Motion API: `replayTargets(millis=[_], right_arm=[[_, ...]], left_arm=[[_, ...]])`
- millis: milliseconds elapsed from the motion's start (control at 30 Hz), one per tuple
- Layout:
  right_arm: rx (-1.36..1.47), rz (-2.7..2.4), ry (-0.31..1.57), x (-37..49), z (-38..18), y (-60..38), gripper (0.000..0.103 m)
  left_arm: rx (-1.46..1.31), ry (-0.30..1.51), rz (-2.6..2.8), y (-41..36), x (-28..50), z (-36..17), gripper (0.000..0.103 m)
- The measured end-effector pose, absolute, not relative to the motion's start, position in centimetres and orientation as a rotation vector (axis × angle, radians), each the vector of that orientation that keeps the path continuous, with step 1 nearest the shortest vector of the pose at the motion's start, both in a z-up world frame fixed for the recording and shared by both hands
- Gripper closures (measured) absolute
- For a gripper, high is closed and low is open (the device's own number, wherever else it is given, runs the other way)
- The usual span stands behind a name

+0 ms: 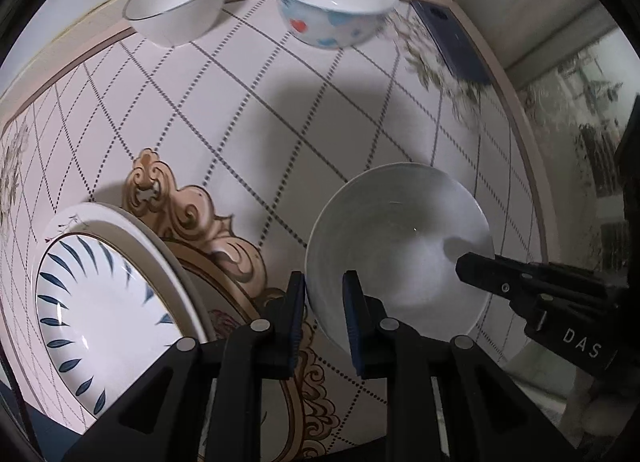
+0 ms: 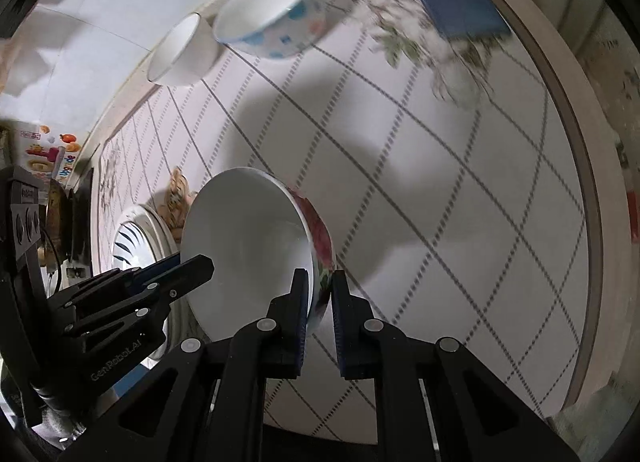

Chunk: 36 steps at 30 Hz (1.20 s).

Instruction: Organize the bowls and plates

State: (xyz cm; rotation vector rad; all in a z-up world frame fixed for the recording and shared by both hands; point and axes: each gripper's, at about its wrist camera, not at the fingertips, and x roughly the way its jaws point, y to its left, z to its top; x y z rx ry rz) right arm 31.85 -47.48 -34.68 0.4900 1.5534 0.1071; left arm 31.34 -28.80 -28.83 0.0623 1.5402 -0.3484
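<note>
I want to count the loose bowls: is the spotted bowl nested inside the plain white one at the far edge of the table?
No, the spotted bowl stands beside the plain white bowl, each on the table.

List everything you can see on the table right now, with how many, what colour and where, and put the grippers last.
Held bowl: one, white inside, red floral outside, gripped at opposite rims by both grippers.
Plain bowl: one, white with dark rim line, far edge of the table, left.
Patterned bowl: one, white with blue and red shapes, far edge, beside the plain bowl.
Plates: a stack, top one white with blue leaf strokes, near left; count unclear.
Phone: one, dark blue, far right edge.
Tablecloth: one, white with dotted diamond lines, covering the table.
Left gripper: black, shut on the bowl's rim.
Right gripper: black, shut on the opposite rim.
</note>
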Motion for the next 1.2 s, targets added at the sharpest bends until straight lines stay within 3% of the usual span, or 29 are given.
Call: replayTargets(millis=[533,667,733,800,833,1033,1200], right_arm=[[0.526,0.109,1.613,30.8,-36.3,-49.0,0.09],[0.583,0.135,1.638,31.3,-36.0,-50.1,0.088],[0.622,0.162,1.628,31.8,-35.1,-51.1,0.081],[0.633,0.162,1.598,32.4,-33.8,-52.1,0.051],[0.641,0.157,1.573,33.0,-32.9,-52.9,0.048],[0.658,0.143,1.39,40.0,-29.8,-55.5,0.047],[0.651,0.136,1.345,47.6,-32.3,-55.0,0.047]], left_arm=[[0.176,1.512,-0.339,-31.3,30.5,-29.8,0.086],[0.169,1.462,-0.338,-30.6,30.9,-26.9,0.085],[0.136,1.418,-0.34,-29.9,31.8,-24.6,0.085],[0.102,1.378,-0.338,-29.4,33.5,-22.6,0.077],[0.084,1.358,-0.335,-29.1,34.8,-21.9,0.069],[-0.072,1.346,-0.288,-27.6,43.9,-23.1,0.069],[-0.166,1.425,-0.259,-27.4,50.0,-27.1,0.069]])
